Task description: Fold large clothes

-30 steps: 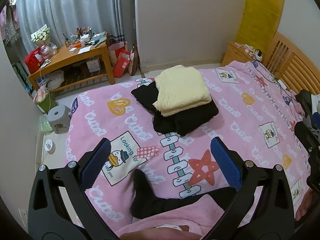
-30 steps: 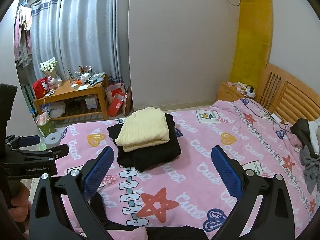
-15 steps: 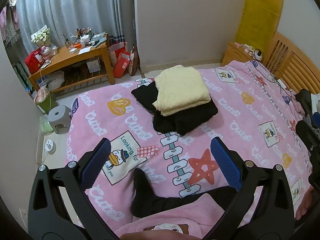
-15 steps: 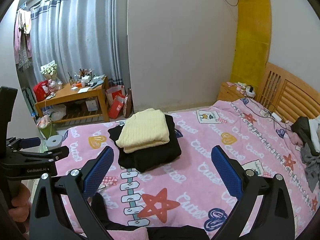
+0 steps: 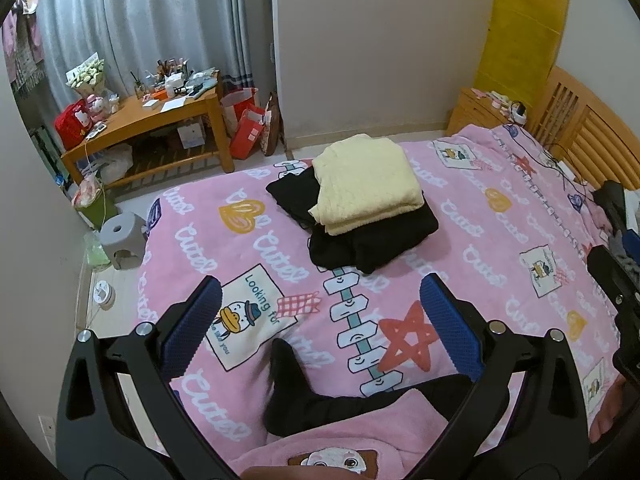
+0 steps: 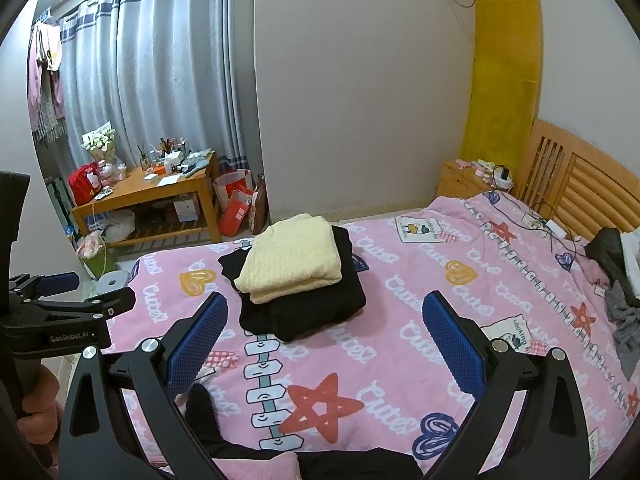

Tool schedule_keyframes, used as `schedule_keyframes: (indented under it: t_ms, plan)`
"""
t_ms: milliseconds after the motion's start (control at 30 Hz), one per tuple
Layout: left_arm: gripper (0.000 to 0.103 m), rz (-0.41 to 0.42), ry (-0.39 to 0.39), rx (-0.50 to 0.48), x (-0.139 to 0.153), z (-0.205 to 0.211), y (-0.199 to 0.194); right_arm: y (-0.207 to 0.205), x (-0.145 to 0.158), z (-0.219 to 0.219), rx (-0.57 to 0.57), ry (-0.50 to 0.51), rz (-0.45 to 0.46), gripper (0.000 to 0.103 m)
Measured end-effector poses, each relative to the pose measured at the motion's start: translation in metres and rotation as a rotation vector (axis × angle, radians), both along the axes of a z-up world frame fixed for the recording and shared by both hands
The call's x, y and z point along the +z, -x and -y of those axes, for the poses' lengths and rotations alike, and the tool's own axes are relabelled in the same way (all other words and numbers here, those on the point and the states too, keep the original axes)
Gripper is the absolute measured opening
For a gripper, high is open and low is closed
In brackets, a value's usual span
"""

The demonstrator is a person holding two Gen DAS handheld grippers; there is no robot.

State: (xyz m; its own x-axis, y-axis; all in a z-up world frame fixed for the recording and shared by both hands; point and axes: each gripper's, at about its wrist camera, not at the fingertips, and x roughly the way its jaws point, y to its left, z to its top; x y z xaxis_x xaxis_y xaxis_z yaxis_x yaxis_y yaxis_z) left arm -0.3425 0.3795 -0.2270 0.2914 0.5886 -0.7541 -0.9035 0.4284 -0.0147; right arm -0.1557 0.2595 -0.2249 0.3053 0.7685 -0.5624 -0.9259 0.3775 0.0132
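Pink bed point(image 5: 500, 240), folded stack point(image 5: 366, 188) centre; both grippers point(image 5: 320, 320) point(image 6: 326, 336) apart, empty; only right view shows clothes heap point(image 6: 620, 280).

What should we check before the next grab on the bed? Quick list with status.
1. Left gripper open, fingers empty: ok.
2. Right gripper open, fingers empty: ok.
3. Folded stack, cream sweater on black garment, neat and away from both grippers: ok.
4. Next item, unfolded pile by the headboard, in view: ok; which garment is on top: cannot tell.
5. Pink blanket bare in front for folding: ok.
6. Cable lying near that pile: not ok.
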Motion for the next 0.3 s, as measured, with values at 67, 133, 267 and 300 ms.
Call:
schedule_keyframes:
  t_ms: [67, 133, 267, 300]
  plan:
    - [0.097, 0.011, 0.005, 0.003, 0.0004, -0.0011, 0.0011, 0.0016, -0.0014, -0.0006, -0.002, 0.004, 0.002, 0.095]
    - [0.097, 0.009, -0.002, 0.003, 0.0006, -0.0004, 0.0007, 0.002, -0.0023, -0.001, -0.003, 0.007, 0.001, 0.095]
    - [0.097, 0.007, -0.002, -0.007, -0.0003, 0.0007, -0.0017, 0.0007, -0.0026, -0.0021, -0.005, 0.007, -0.004, 0.095]
    - [0.097, 0.003, -0.002, -0.01, -0.0005, 0.0004, -0.0024, 0.0013, -0.0028, -0.0027, -0.004, 0.008, -0.005, 0.095]
